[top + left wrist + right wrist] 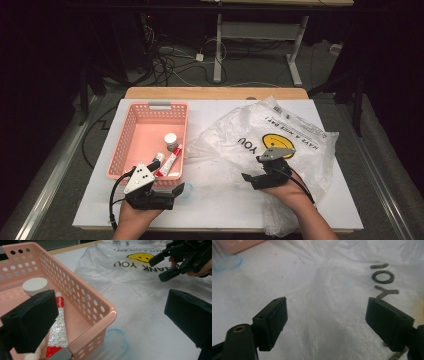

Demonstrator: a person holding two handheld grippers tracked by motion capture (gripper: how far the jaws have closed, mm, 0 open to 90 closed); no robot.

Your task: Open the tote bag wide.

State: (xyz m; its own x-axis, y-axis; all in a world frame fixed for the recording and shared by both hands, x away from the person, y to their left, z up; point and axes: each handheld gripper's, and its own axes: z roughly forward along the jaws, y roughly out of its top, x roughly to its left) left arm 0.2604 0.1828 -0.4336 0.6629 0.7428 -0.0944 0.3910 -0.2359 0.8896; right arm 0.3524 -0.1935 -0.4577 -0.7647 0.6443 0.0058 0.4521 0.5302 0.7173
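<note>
A pink perforated basket sits on the left of the white board and holds a red and silver tube, a white-capped jar and a small tube. To its right lies a crumpled clear plastic bag with a yellow smiley. My left gripper stands open by the basket's near right corner, with the tube and jar beyond its left jaw. My right gripper hovers open low over the bag's left part, nothing pressed between its pads.
A blue ring stain marks the white board just right of the basket. The wooden table edge runs along the far side. Beyond it are floor cables and a desk frame.
</note>
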